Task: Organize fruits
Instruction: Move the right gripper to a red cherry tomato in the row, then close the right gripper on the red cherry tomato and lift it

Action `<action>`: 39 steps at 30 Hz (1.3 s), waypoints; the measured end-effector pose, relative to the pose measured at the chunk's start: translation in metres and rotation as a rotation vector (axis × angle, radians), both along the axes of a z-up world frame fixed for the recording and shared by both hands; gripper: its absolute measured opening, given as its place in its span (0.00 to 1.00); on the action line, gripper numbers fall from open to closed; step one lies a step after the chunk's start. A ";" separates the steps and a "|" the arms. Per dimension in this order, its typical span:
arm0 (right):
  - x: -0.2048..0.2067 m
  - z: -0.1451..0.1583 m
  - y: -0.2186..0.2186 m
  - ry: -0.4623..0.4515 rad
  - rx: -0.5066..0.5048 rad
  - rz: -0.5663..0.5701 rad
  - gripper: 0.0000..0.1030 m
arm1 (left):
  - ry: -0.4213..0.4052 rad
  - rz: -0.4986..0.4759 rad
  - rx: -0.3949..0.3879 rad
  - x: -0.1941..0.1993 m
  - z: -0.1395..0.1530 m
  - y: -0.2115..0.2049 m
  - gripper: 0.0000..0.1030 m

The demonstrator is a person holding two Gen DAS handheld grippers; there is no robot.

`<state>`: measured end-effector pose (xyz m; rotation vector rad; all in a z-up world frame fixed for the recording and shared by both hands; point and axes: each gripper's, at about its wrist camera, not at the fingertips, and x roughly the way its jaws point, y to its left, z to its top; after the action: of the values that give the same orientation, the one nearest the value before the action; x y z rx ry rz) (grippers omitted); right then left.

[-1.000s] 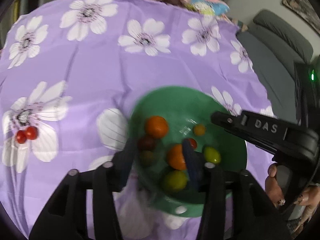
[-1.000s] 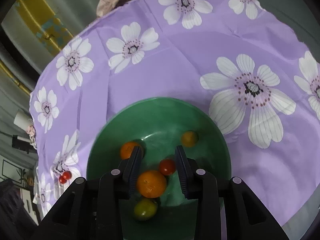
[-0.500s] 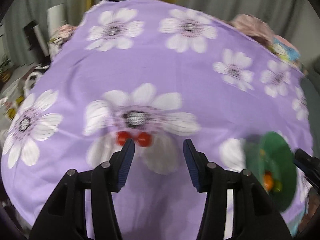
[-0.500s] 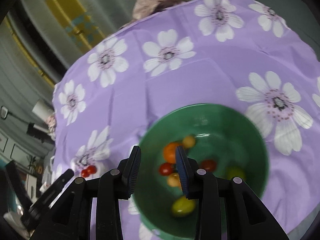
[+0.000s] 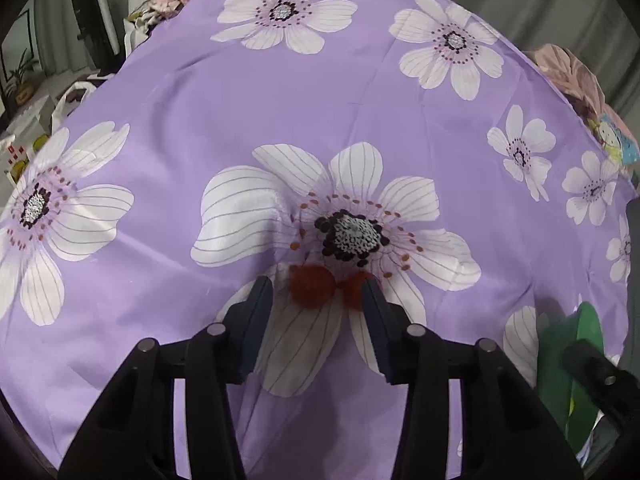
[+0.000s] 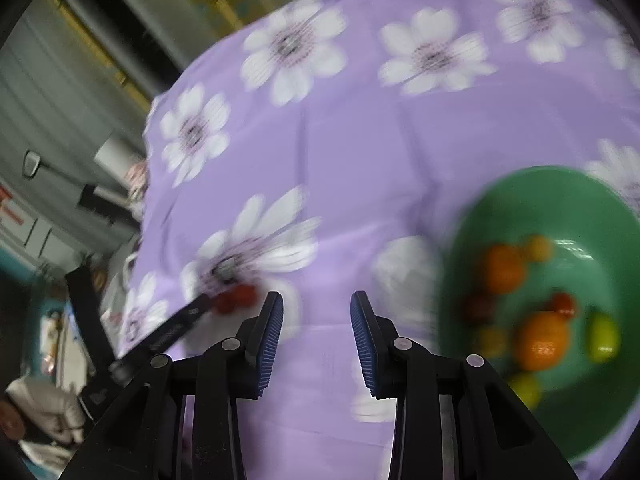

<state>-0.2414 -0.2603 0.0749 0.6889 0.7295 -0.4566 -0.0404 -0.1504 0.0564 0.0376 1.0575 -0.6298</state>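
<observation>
Left wrist view: we are closing our left gripper (image 5: pixel 316 300), jaws just narrowing but not yet pinching, around two red tomatoes (image 5: pixel 313 285) lying on the purple cloth (image 5: pixel 200 120); one may be squirting aside. Our right gripper (image 6: pixel 316 320) is hovering empty, narrowly parted, beside the green bowl (image 6: pixel 568 188).

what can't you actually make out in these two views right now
- Right red fruit: left wrist view, partly behind a finger of the left hand-held gripper; contact unclear.
- Green bowl: left wrist view, cut off by the edge.
- Bowl's fruits: right wrist view, blurred; kinds unclear.
</observation>
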 end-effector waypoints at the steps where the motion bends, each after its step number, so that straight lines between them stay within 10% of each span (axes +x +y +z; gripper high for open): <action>1: 0.012 -0.003 0.002 0.013 0.017 0.021 0.34 | 0.005 0.004 -0.002 0.001 -0.001 0.000 0.42; 17: 0.110 -0.053 0.004 0.161 0.125 0.086 0.34 | 0.081 0.037 0.018 0.020 -0.028 -0.007 0.28; 23: 0.115 -0.060 0.001 0.157 0.160 0.092 0.34 | 0.145 0.064 -0.096 0.020 -0.009 0.024 0.28; 39: 0.141 -0.072 0.025 0.254 0.007 0.092 0.31 | -0.061 0.106 -0.131 0.002 0.042 0.061 0.28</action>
<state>-0.0999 -0.2357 0.0031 0.6067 0.9988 -0.4621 -0.0382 -0.0892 0.0980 -0.1119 0.9511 -0.5973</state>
